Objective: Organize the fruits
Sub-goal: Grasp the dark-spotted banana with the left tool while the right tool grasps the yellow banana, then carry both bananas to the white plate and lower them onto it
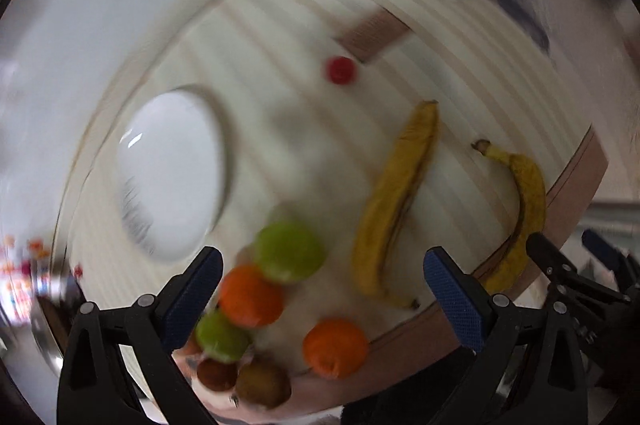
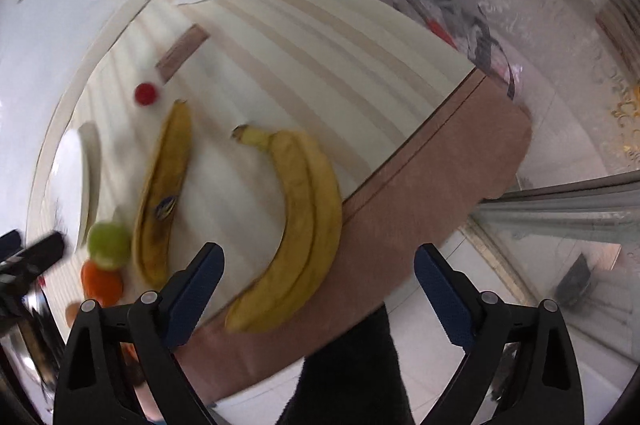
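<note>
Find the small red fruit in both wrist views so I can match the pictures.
Left wrist: the red fruit lies upper centre, on the striped table, just below-left of a brown strip.
Right wrist: the red fruit lies upper left, just above the tip of the straighter banana.
Shared landmark: the brown strip, next to the fruit in both.

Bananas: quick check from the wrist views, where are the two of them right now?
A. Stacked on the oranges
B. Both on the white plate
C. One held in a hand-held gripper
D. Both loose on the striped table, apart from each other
D: one banana and the other banana lie apart on the table, clear of the plate.
</note>
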Demonstrator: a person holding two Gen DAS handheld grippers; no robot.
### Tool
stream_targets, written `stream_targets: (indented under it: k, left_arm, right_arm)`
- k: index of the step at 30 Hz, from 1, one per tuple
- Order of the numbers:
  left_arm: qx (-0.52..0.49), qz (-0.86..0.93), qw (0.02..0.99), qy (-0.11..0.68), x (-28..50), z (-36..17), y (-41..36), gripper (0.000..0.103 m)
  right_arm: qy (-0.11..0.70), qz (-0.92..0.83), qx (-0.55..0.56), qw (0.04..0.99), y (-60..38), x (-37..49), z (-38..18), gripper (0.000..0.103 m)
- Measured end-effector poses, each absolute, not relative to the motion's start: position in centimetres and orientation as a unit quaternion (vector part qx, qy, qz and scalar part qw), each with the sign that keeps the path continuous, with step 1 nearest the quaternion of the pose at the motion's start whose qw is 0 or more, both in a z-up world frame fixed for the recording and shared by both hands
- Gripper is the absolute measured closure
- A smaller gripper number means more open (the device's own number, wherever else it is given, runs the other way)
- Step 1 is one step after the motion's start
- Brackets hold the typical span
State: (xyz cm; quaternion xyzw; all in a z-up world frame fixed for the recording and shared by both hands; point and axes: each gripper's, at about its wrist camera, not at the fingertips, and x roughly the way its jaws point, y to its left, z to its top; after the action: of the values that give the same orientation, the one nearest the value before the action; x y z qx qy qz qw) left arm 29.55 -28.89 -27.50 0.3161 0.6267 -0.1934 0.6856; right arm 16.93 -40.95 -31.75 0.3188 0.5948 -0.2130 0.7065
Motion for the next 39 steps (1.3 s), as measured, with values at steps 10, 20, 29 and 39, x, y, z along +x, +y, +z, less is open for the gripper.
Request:
stream_targets:
  k: [10,20,29,39]
  left_arm:
    - [0.406,-0.231,0.626,0.624,30.3,-34.2,-34.0,0.024]
    - [0.382,-0.249,0.610,0.648,30.7,-35.3,-35.1,0.071]
    - [0.342,-0.247,0.599,0.681,34.9,-34.8,-32.9,0.062]
    - [0.331,-0.242,0.596,0.691,34.4,-35.9,-32.2,0.067]
  right_arm:
    - [0.621,-0.205,0.350,0.671,-41.5,17.8,-35.3,0.028]
    - [0.617,-0.208,0.314,0.691,-40.2,18.4,-35.2,0.063]
    - [0.616,-0.199,0.339,0.683,-42.9,19.2,-35.2,0.063]
    - [0.625,-0.204,0.339,0.673,-42.6,19.4,-35.3,0.059]
